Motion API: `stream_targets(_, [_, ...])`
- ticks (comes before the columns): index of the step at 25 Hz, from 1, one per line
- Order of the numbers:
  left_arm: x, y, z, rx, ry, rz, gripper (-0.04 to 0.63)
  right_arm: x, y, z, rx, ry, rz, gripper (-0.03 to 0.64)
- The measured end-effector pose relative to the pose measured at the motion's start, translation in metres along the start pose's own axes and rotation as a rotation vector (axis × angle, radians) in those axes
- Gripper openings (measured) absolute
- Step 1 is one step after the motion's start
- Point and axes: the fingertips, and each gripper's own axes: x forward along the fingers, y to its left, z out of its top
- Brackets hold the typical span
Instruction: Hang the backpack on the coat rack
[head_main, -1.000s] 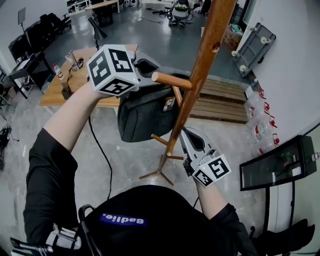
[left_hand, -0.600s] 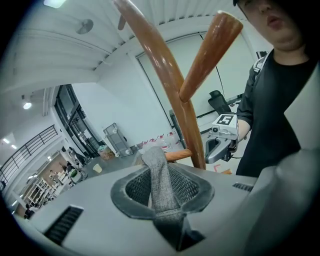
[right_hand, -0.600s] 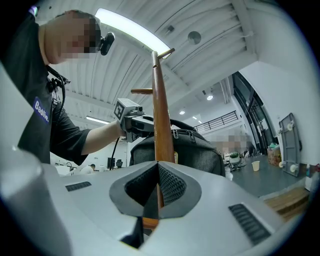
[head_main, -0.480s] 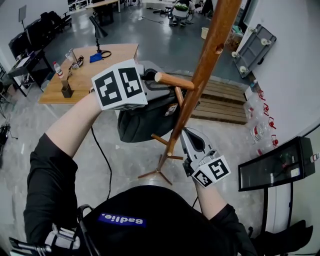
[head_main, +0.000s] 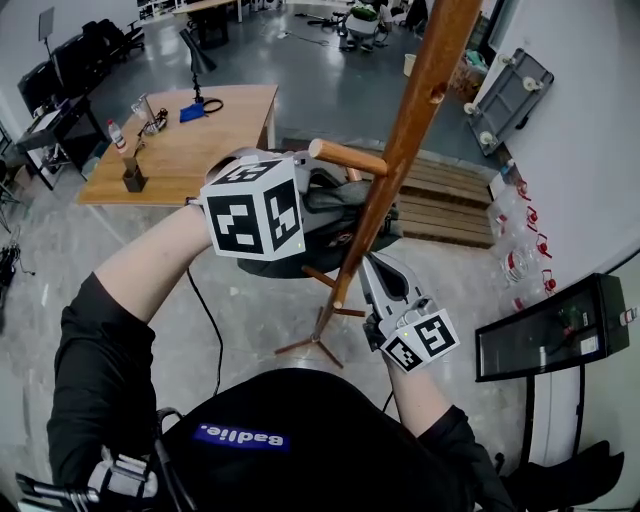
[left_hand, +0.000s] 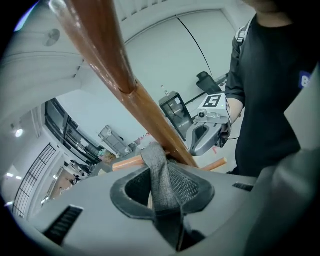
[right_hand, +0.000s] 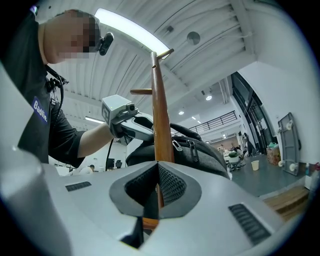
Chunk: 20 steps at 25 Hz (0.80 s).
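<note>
L gripper (left_hand: 167, 200): jaws part-closed, pinching backpack's grey grab loop (left_hand: 159, 172). Backpack (right_hand: 200, 150) hangs under it, against coat rack pole (right_hand: 161, 125). Upper peg (head_main: 345, 157) just above L gripper; loop over it? Can't tell. R gripper (right_hand: 155, 192) clamps pole. Left, prob.: 1) seat loop, 2) release.

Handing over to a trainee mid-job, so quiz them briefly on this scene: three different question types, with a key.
1. True or false: the right tongs grip the coat rack's pole.
2. The left tongs hold: A) a coat, B) the backpack's strap, C) nothing?
3. Fill in: in the head view, the backpack sits on the pole's ___ side of the picture.
Key: 1 true; 2 B; 3 left.
</note>
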Motion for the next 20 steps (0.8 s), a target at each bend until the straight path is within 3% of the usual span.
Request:
stream_targets(4, [0.0, -0.002, 0.001, -0.066, -0.059, 0.029, 0.095, 0.0, 0.0, 0.0, 0.002, 0.001, 0.003, -0.003])
stream_targets(9, [-0.005, 0.006, -0.006, -0.164, -0.134, 0.118, 0.124, 0.005, 0.003, -0.004, 0.002, 0.022, 0.02, -0.003])
stream_targets(16, [-0.033, 0.007, -0.016, -0.22, -0.125, 0.329, 0.127, 0.0, 0.01, -0.008, 0.025, 0.02, 0.1, -0.003])
stream_targets(20, [-0.075, 0.012, -0.035, -0.28, -0.09, 0.526, 0.126, -0.007, 0.013, -0.006, 0.063, 0.006, 0.147, -0.003])
